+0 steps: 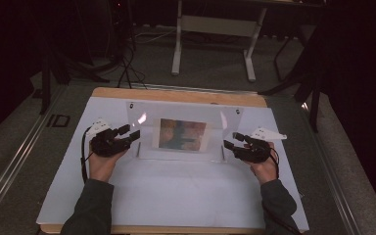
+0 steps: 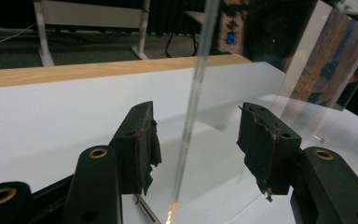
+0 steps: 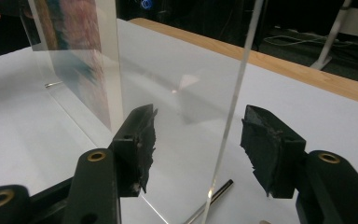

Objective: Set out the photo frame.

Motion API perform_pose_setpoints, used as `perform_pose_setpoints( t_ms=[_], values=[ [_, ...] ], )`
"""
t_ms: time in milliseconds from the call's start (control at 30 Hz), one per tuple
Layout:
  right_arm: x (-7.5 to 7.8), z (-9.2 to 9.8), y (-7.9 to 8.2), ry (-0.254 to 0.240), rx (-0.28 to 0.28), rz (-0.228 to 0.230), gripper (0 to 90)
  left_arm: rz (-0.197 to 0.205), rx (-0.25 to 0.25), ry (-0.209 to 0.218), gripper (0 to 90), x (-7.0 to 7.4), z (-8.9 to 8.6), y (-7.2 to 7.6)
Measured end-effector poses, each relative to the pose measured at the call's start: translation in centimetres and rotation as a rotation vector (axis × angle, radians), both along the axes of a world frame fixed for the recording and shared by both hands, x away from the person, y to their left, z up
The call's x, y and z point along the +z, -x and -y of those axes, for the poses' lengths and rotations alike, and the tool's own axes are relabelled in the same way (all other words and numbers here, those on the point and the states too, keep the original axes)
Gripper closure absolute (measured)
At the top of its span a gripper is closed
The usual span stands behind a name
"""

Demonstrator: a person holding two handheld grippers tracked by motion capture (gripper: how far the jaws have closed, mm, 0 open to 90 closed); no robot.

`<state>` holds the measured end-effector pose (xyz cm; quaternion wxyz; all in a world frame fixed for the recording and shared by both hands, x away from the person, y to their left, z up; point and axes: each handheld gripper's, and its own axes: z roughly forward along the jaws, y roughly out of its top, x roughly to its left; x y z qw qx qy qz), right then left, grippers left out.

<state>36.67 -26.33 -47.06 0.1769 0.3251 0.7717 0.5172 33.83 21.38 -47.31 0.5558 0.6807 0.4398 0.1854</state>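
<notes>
Two grippers flank the upright clear acrylic picture stand (image 1: 183,132), long axis across the white worktop (image 1: 176,196); left gripper (image 1: 129,133) and right gripper (image 1: 232,139) jaws gape around its edges, untouching.

looks like a lab or recording studio, not a home. dim room with black curtains (image 1: 10,54) hung along the sides, grey carpet floor (image 1: 210,73) and cables (image 1: 127,68) trailing loose over it. a metal floor rail (image 1: 14,161) runs beside the work table (image 1: 176,94), which has a wooden top covered by a white sheet (image 1: 186,196). behind it stands a white-legged desk frame (image 1: 213,29). a blue indicator light (image 2: 231,38) glows on some equipment in the dark at the back.
</notes>
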Motion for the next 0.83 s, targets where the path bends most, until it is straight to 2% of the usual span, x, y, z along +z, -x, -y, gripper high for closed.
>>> perform_pose_setpoints(
  t_ms=[233,500,600,667,833],
  values=[
    [0.5,0.8,0.3,0.004,0.006,-0.001,43.5,-0.002,0.002,-0.034,46.1,0.3,-0.6,0.6],
    [0.2,2.5,0.4,0.015,0.018,-0.044,45.8,-0.018,0.033,-0.075,46.3,0.3,-1.6,1.1],
    [0.2,3.4,0.3,0.027,0.009,-0.052,46.2,-0.031,0.044,-0.076,46.4,0.2,-2.0,1.2],
    [0.1,4.0,0.3,0.041,-0.009,-0.057,46.2,-0.043,0.067,-0.082,46.4,0.0,-2.4,1.2],
    [-0.6,5.5,-0.2,0.048,-0.086,-0.093,46.1,-0.09,0.125,-0.143,46.3,-0.6,-3.0,1.0]
  ],
)
